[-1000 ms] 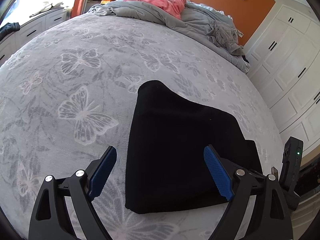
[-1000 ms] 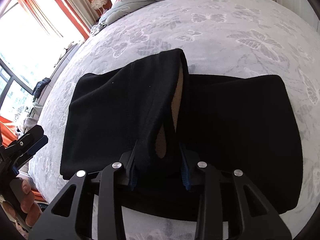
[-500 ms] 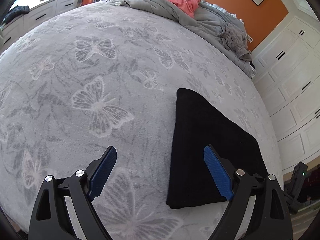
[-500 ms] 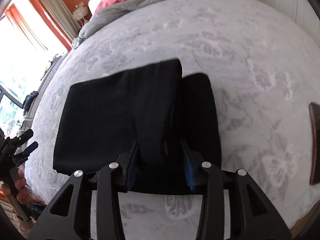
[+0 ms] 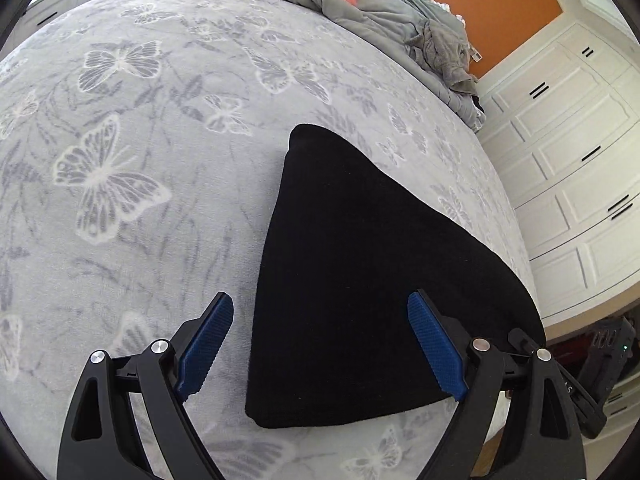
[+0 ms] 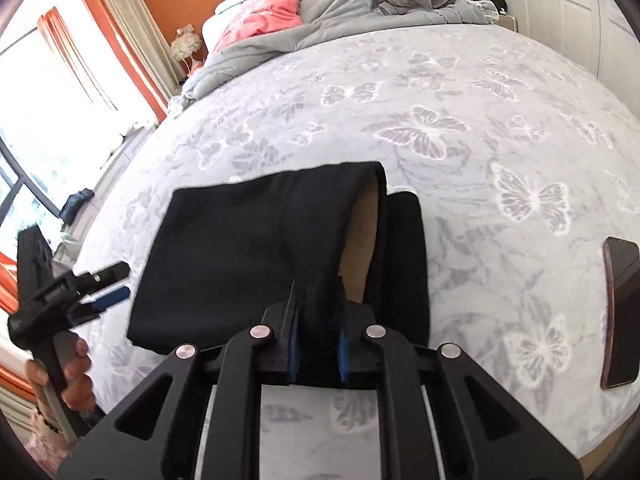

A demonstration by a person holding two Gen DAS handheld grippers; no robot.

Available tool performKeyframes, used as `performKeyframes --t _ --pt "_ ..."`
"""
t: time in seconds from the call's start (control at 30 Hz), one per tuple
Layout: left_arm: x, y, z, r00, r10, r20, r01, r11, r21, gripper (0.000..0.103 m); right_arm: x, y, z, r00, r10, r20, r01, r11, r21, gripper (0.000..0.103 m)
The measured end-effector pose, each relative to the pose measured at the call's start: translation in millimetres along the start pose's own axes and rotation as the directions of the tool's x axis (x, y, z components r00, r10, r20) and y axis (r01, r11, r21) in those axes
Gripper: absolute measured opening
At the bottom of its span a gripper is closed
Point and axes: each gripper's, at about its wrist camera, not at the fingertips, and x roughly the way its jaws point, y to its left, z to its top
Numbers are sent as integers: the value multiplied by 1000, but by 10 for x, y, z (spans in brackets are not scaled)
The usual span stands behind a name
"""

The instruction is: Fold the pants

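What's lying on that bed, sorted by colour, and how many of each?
Black: 1, the folded pants, pinched by the right tool
Pink: 1, a pink blanket at the headboard end
Grey: 1, a rumpled grey duvet
Dark brown: 1, a phone lying flat
Total: 4

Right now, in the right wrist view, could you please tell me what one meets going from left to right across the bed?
left gripper → pants → right gripper, shut on the pants → phone
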Motion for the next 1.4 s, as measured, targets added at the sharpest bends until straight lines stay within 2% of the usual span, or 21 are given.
performKeyframes --t 0.07,0.1,0.17,0.23,0.27,0.37,0.47,0.6,0.73,0.83,0.93,1.03,1.17,1.27,1.33,1.4 --pt "64 -55 -5 1000 12 1 -12 1000 11 86 212 -70 -87 994 -81 -77 81 997 0 28" --pt "86 -82 -9 1000 23 10 -24 1000 18 86 219 -115 -125 995 -67 -74 69 997 27 28" --pt "97 -145 -9 998 46 44 -48 998 44 86 64 -125 -126 999 -43 -21 44 998 53 31" --pt "103 -218 -9 995 60 78 -66 995 80 86 -187 -115 -122 997 -57 60 55 998 36 46" --pt "117 -253 -4 995 61 84 -69 993 95 86 -282 -131 -115 995 -63 82 60 998 37 57" --pt "164 -303 -23 998 18 61 -24 995 101 86 -404 -217 -25 992 -31 123 24 998 63 59" --pt "162 -318 -31 997 4 72 -11 995 100 87 -383 -265 -2 992 -55 114 47 996 71 68" --pt "184 -276 -3 998 -18 66 13 998 63 87 -266 -350 -40 996 -53 76 45 993 114 68" --pt "162 -264 8 998 -27 55 24 998 50 87 -238 -335 -44 998 1 64 -10 990 140 69" --pt "123 -264 -12 998 -20 62 17 998 61 87 -214 -315 -33 998 -9 57 1 990 143 69" --pt "117 -286 -18 998 -42 46 39 998 57 87 -185 -353 -29 997 57 48 -65 982 179 69" --pt "92 -331 -31 997 -18 73 12 996 86 87 -194 -386 -44 998 31 46 -39 981 188 69" --pt "82 -352 -31 996 -66 53 62 996 69 87 -192 -491 -48 996 76 46 -85 966 244 69" --pt "62 -374 -38 996 -41 73 35 996 87 87 -206 -502 -43 997 50 51 -61 969 241 69" --pt "61 -379 -38 996 -65 57 61 995 79 87 -196 -510 -41 995 81 50 -91 963 254 69" --pt "33 -404 -55 995 -68 68 62 994 91 87 -187 -503 -44 996 77 46 -86 963 255 69"
